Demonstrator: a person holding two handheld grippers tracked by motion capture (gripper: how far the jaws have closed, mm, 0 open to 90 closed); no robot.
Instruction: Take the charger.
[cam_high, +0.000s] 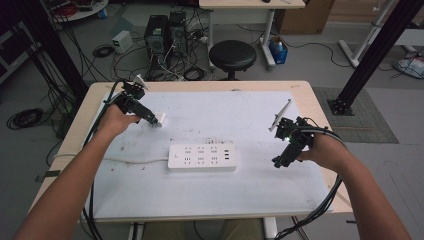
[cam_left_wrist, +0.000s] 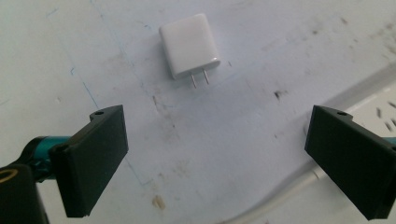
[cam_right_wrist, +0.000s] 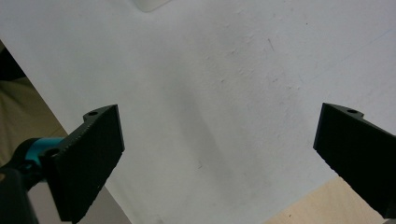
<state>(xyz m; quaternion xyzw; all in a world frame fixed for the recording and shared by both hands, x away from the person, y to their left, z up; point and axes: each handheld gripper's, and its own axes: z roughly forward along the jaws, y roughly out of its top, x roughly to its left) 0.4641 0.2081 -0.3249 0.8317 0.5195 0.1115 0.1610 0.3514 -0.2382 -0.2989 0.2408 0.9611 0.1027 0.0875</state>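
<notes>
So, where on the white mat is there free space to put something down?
Free: the wide patch between the power strip and the right gripper, and the strip along the mat's near edge. Crowded: by the left gripper, where the white charger lies.

High view looks down from the person's side; both gripper views face the white mat (cam_high: 260, 185) closely.

Glossy smooth white plastic charger (cam_left_wrist: 190, 44) with two metal prongs; matt, scuffed white mat (cam_left_wrist: 224, 140) over pale wood table (cam_high: 320, 107); smooth white plastic power strip (cam_high: 202, 157); matt black jaws.
</notes>
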